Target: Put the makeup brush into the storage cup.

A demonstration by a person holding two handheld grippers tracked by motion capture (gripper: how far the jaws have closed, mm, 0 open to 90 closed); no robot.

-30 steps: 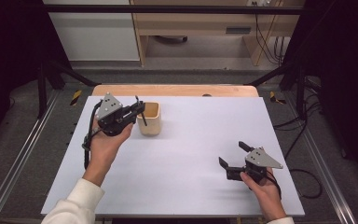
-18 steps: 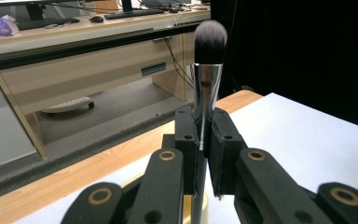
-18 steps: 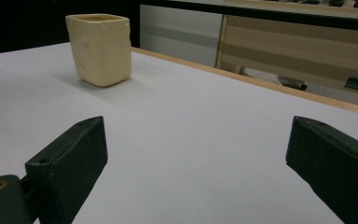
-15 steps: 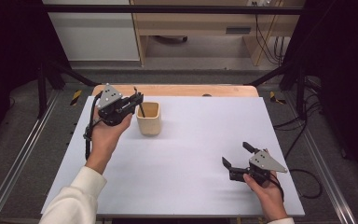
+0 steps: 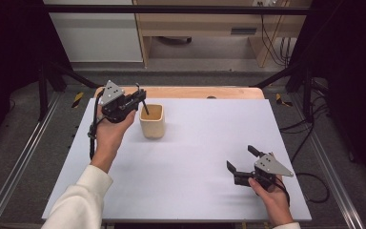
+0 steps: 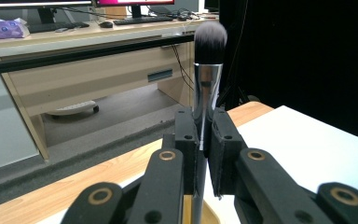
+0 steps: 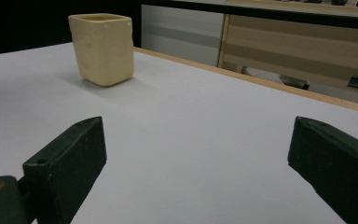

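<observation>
Clamped in the left gripper [image 5: 140, 98] is a makeup brush [image 6: 207, 70], held upright, bristle head on top, its handle end dipping into the cream cup [image 5: 152, 121] at the table's [image 5: 190, 181] far left. Right gripper [image 5: 240, 160] rests near the front right corner, its jaws spread wide with nothing between them.

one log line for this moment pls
left gripper: shut on makeup brush, handle in cream cup | right gripper: open, nothing between jaws
</observation>
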